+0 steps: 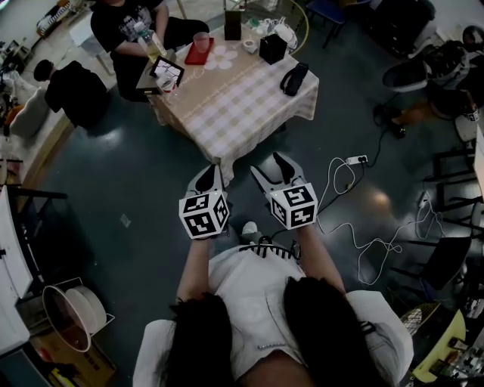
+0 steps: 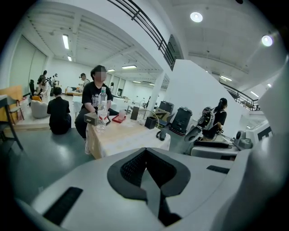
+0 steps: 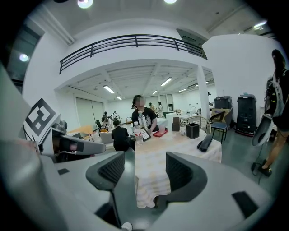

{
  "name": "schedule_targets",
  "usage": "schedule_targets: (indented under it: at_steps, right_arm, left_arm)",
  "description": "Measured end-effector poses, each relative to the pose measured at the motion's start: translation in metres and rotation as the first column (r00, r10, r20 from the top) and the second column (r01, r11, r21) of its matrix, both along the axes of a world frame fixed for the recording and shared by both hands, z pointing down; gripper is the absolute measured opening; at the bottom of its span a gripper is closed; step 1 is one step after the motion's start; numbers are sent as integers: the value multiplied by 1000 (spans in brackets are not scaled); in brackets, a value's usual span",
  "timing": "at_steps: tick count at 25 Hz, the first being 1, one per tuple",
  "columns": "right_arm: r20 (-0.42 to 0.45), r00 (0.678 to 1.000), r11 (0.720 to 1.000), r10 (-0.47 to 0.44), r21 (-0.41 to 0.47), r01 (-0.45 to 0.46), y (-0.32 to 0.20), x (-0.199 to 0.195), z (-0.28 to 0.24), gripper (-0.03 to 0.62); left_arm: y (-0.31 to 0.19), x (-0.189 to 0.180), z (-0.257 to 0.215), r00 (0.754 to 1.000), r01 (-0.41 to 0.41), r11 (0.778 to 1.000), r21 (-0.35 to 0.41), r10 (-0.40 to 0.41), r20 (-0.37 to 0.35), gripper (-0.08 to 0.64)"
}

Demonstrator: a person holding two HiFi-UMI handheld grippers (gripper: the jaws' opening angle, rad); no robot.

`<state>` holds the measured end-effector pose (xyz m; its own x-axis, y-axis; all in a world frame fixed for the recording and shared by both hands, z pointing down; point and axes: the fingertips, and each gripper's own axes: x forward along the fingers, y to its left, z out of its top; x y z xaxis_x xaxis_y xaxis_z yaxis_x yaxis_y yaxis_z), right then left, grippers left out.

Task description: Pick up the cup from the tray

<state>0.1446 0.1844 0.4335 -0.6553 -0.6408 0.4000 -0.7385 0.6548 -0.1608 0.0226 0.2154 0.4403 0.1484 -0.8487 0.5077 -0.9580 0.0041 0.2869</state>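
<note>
A pinkish cup (image 1: 201, 41) stands on a small red tray (image 1: 197, 57) at the far left end of the checked-cloth table (image 1: 242, 98). Cup (image 3: 161, 128) and tray (image 3: 159, 133) also show far off in the right gripper view, and the cup (image 2: 122, 115) in the left gripper view. Both grippers hang side by side over the floor, short of the table's near corner. My left gripper (image 1: 214, 172) has its jaws together, empty (image 2: 146, 152). My right gripper (image 1: 268, 165) stands open with nothing between its pads (image 3: 144, 167).
A person (image 1: 128, 23) sits at the table's far side next to a water bottle (image 1: 151, 44) and a small framed stand (image 1: 167, 72). A black box (image 1: 272, 47) and a black handset (image 1: 294, 78) lie on the cloth. A power strip (image 1: 355, 159) and cables lie on the floor at right.
</note>
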Motion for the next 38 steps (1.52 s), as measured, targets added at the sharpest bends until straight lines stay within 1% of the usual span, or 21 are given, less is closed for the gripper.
schedule_targets:
  at_steps: [3, 6, 10, 13, 18, 25, 30, 33, 35, 38]
  right_arm:
    - [2, 1000, 1000, -9, 7, 9, -6, 3, -1, 277]
    - [2, 1000, 1000, -26, 7, 26, -9, 5, 0, 287]
    - [19, 999, 999, -31, 16, 31, -21, 3, 0, 293]
    - [29, 999, 999, -27, 22, 26, -34, 0, 2, 299]
    - [12, 999, 999, -42, 25, 41, -60, -12, 2, 301]
    - [-10, 1000, 1000, -9, 12, 9, -108, -28, 11, 301]
    - [-13, 1000, 1000, -5, 11, 5, -139, -46, 6, 301]
    - [-30, 999, 1000, 10, 9, -9, -157, -55, 6, 299]
    - [-44, 999, 1000, 26, 13, -25, -169, -60, 8, 299]
    - [-41, 999, 999, 32, 15, -32, -184, -72, 8, 299]
  left_arm:
    - [-3, 3, 1, 1000, 7, 1000, -4, -7, 15, 6]
    - [-7, 4, 2, 1000, 18, 1000, -10, -18, 15, 5]
    - [-21, 2, 1, 1000, 19, 1000, -1, -19, 18, 5]
    - [-34, -3, 4, 1000, 16, 1000, 0, -16, 18, 5]
    - [-62, -16, 7, 1000, 27, 1000, -5, -27, 9, 6]
    - [-113, -30, 15, 1000, 13, 1000, -13, -13, -14, 6]
    - [-144, -46, 12, 1000, 5, 1000, -13, -5, -19, 6]
    - [-161, -56, 10, 1000, -11, 1000, -11, 11, -18, 6]
    - [-174, -62, 9, 999, -31, 1000, -2, 31, -32, 5]
    - [-190, -74, 11, 999, -43, 999, -7, 43, -32, 5]
